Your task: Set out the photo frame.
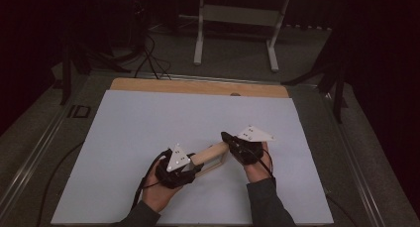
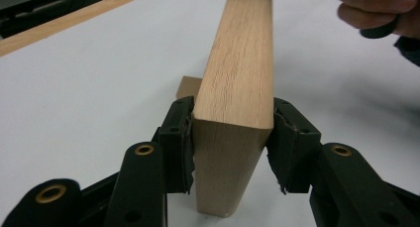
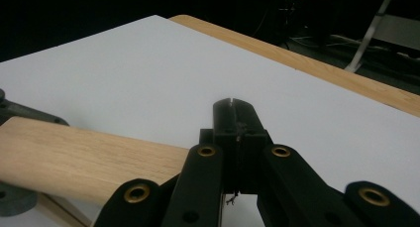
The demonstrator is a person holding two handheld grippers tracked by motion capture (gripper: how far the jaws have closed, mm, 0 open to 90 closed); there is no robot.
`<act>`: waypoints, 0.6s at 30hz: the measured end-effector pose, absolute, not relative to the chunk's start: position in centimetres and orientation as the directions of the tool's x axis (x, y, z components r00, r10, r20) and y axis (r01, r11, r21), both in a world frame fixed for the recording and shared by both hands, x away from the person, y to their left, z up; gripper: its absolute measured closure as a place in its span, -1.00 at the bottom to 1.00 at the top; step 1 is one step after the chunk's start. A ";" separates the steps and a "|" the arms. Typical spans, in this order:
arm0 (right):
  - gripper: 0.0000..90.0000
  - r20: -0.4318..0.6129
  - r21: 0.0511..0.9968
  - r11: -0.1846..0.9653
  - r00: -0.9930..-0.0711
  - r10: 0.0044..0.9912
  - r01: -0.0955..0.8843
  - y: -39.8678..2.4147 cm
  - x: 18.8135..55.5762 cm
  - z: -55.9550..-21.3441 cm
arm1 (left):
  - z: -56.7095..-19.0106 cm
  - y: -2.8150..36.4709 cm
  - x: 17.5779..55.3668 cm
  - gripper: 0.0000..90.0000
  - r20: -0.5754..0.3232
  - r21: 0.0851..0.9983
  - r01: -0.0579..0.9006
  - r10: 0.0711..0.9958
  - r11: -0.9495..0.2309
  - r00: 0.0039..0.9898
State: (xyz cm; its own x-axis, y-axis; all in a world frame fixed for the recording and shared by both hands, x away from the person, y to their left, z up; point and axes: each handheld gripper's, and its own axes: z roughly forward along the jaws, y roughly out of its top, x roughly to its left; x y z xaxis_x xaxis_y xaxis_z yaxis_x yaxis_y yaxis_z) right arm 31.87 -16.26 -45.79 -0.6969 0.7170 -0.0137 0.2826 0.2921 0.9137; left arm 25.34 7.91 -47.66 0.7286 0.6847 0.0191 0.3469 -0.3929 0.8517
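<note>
High view: a wooden block (image 1: 210,153) is seen lying on the white sheet (image 1: 148,123) that covers the table (image 1: 198,86), stretched between the two hands. Its long axis runs on a slant, from the left gripper (image 1: 185,163) at the near end up to the right gripper (image 1: 229,140) at the far end. Beneath it a flat wooden frame (image 1: 216,164) can be made out, though how the two are joined cannot be told.

In the left gripper view, the block (image 2: 237,93) is seen standing on edge between the jaws and running straight away from them. The left pad appears to be against the wood; on the other side a sliver of a gap seems to show, so the grip is judged to be slack at best. No firm hold can be claimed.

In the right gripper view, the right gripper (image 3: 236,133) is shown with its jaws pressed together on nothing, and the block (image 3: 74,157) lies off to the side of them, with its top face passing beside the linkage.

So the left hand (image 1: 161,192) is judged the better placed: the block's end is already between its jaws. For the right hand (image 1: 257,170), the jaws would have to be opened and swung across the block's width before anything could be taken.
</note>
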 end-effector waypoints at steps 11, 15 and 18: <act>0.99 -0.018 0.910 0.300 -0.696 0.718 0.286 -16.3 31.8 -45.8 | -47.7 8.2 25.8 0.23 0.009 0.847 0.367 0.702 -0.384 0.712; 0.99 -0.019 0.909 0.303 -0.697 0.717 0.287 -16.3 31.8 -45.7 | -47.8 8.2 26.0 0.23 0.014 0.846 0.369 0.708 -0.385 0.706; 0.99 -0.020 0.908 0.304 -0.697 0.717 0.287 -16.3 31.8 -45.7 | -47.8 8.1 26.0 0.23 0.015 0.845 0.373 0.712 -0.385 0.702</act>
State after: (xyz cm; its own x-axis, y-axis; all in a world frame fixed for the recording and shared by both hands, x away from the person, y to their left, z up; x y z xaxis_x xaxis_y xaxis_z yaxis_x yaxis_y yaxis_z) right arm 31.84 -16.34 -45.70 -0.6968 0.7170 -0.0202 0.2867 0.3043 0.9084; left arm 26.03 8.15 -47.84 0.7016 0.7124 0.0147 0.3727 -0.3845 0.8445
